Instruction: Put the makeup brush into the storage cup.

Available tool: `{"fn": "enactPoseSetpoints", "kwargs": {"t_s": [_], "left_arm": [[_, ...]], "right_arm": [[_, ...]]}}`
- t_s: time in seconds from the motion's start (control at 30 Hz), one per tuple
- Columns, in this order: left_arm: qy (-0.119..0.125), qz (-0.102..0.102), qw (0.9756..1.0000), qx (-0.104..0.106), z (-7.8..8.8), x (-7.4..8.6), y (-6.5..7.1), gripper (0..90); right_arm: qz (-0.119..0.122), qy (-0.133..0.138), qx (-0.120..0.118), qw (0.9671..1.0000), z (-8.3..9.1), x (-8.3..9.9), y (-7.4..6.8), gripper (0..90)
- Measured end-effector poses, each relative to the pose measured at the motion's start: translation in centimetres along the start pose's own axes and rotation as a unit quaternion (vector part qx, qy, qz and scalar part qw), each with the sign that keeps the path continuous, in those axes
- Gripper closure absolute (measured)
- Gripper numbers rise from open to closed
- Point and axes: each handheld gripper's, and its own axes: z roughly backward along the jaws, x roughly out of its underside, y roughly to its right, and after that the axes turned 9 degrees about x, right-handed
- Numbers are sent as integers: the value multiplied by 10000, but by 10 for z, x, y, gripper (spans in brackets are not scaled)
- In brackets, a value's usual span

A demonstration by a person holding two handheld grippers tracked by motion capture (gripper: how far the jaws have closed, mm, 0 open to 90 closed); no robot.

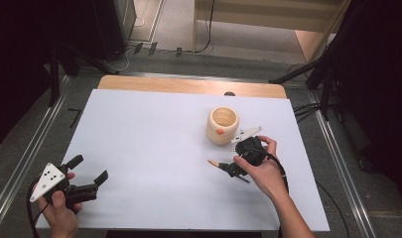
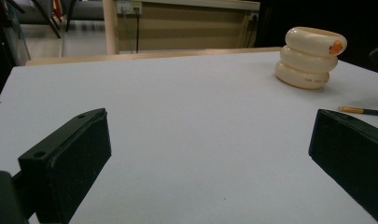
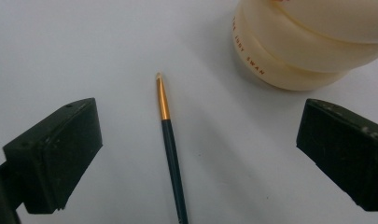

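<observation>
Spread right gripper fingers flank paintbrush beside pot.

A white table with a wooden edge at the far side holds a cream pot shaped like three stacked rings, and a thin dark paintbrush lies flat just beside it.

A brush lies on the table just before a ringed cup.

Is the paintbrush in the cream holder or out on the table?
Out: the paintbrush lies flat on the table beside the cream holder.
</observation>
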Motion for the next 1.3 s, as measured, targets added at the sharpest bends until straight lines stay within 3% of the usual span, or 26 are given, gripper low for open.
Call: {"fn": "enactPoseSetpoints", "kwargs": {"t_s": [0.23, 0.57, 0.7, 0.9, 1.3], "left_arm": [[-5, 0, 10000, 1, 0, 0, 0, 0], [-5, -3, 10000, 0, 0, 0, 0, 0], [-11, -5, 10000, -1, 0, 0, 0, 0], [-4, -6, 10000, -2, 0, 0, 0, 0], [-4, -4, 10000, -4, 0, 0, 0, 0]], "right_arm": [[104, -318, -137, 9993, -5, -2, -1, 6], [291, -729, -122, 9968, -13, -2, -4, 6], [434, -921, -138, 9947, -17, -2, -7, 18], [595, -1263, 105, 9902, -25, -3, -11, 144], [759, -1585, -166, 9843, -36, -2, -17, 161]]}}
